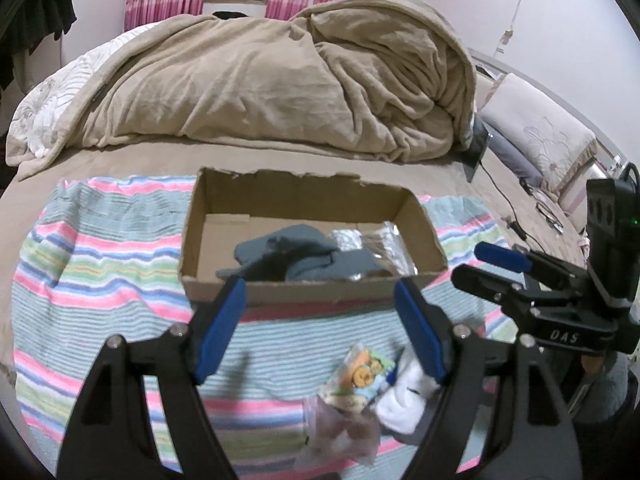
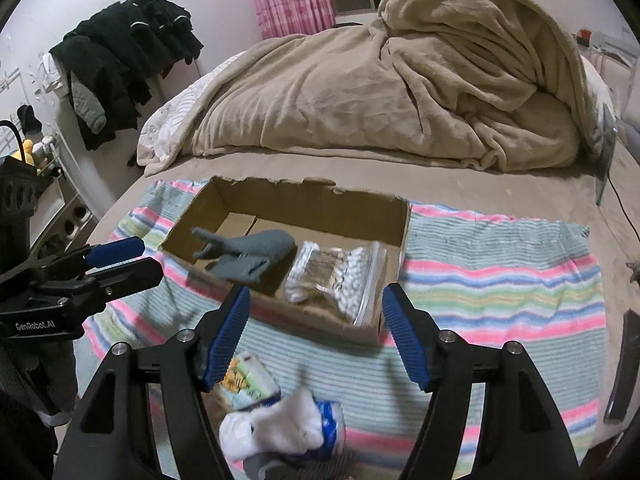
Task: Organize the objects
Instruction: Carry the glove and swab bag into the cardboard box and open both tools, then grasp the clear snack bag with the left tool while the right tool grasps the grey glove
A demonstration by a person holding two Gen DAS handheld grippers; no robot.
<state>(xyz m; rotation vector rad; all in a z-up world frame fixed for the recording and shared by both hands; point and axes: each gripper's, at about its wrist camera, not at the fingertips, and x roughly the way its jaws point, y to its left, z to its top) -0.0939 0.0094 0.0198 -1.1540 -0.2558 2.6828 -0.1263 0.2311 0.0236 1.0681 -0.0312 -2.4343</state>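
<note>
An open cardboard box (image 1: 224, 216) (image 2: 402, 232) sits on a striped towel (image 1: 100, 264) (image 2: 500, 280) on the bed. Inside lie a grey cloth (image 1: 292, 256) (image 2: 252, 252) and a clear bag of cotton swabs (image 1: 376, 244) (image 2: 340, 276). In front of the box lie a colourful snack packet (image 1: 360, 376) (image 2: 248, 380), a white sock (image 1: 404, 400) (image 2: 280, 428) and a pinkish clear bag (image 1: 340, 432). My left gripper (image 1: 320, 324) (image 2: 120, 260) is open and empty above the towel. My right gripper (image 2: 316, 332) (image 1: 492, 268) is open and empty over the sock.
A crumpled beige blanket (image 1: 280, 80) (image 2: 400, 80) fills the back of the bed. A pillow (image 1: 540, 136), a tablet (image 1: 476, 152) and cables lie at the right. Dark clothes (image 2: 120, 60) hang on a rack at the left. A dark flat object (image 2: 624, 364) lies at the towel's right edge.
</note>
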